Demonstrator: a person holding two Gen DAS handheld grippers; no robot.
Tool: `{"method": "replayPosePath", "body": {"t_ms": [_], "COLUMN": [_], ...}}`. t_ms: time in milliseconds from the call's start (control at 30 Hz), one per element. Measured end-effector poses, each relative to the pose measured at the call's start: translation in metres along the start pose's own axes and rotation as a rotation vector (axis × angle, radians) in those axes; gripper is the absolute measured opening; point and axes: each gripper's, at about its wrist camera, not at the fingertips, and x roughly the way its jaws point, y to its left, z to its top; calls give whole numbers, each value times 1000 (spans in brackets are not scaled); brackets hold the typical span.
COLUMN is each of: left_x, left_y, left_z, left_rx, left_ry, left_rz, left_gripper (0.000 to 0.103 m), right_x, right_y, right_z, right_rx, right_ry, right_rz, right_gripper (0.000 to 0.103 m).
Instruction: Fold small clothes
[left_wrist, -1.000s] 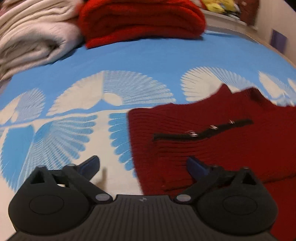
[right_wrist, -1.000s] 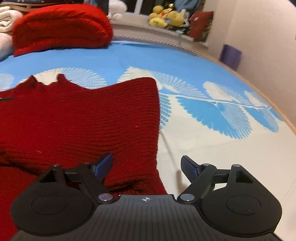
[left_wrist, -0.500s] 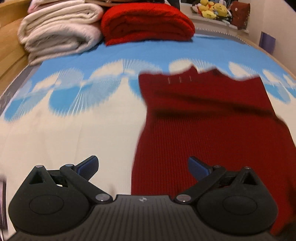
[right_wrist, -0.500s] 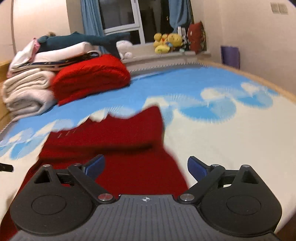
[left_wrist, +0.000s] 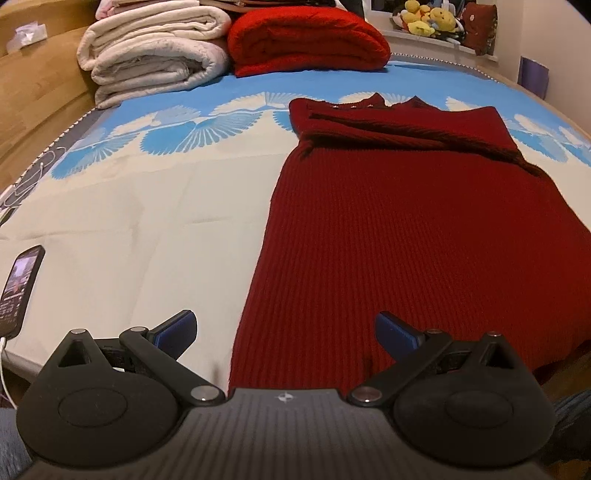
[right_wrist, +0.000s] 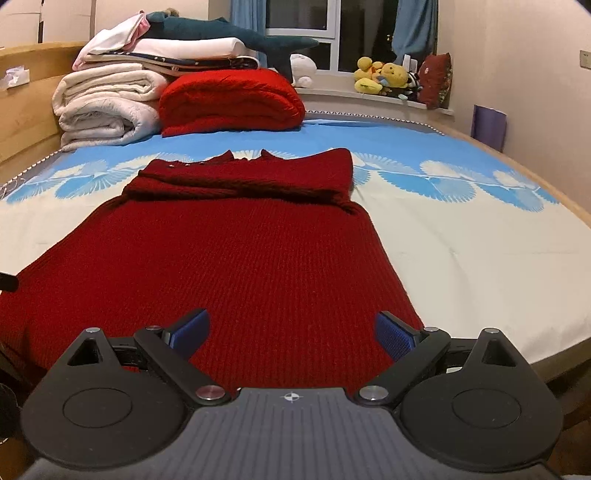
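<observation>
A dark red knitted garment (left_wrist: 406, 229) lies flat on the bed, its collar end far from me and its sleeves folded across the chest as a thick band. In the right wrist view the same garment (right_wrist: 229, 258) runs from the near bed edge toward the window. My left gripper (left_wrist: 284, 326) hovers open over the garment's near left edge, nothing between its blue pads. My right gripper (right_wrist: 291, 330) hangs open above the garment's near hem, toward its right side, and holds nothing.
Folded cream blankets (left_wrist: 155, 62) and a bright red folded blanket (left_wrist: 306, 37) are stacked at the headboard end. A phone (left_wrist: 20, 288) on a cable lies at the near left bed edge. Plush toys (right_wrist: 384, 77) sit on the windowsill. The wooden bed rim (right_wrist: 554, 199) curves along the right.
Both grippers have pulled back from the garment's upper part to its near hem end, so the whole bed now shows. The right jaws stand wider than a second ago.
</observation>
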Motion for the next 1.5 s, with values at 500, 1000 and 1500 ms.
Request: {"method": "replayPosePath", "body": {"t_ms": [500,1000,1500], "left_x": [8,23,74], "left_y": [-7,-17,11], "left_z": [0,4,43], "left_rx": [31,50,49], "left_ry": [15,54,125], "left_rz": [1,-20,25], "left_gripper": [103,103,103], "right_x": [0,7,54], "right_y": [-11,-14,-105], "right_z": [-6,-5,21], "right_rx": [39,54,400], "right_ry": [12,17,161], "right_rz": [-10,-42,-124], "right_gripper": [96,96,96]}}
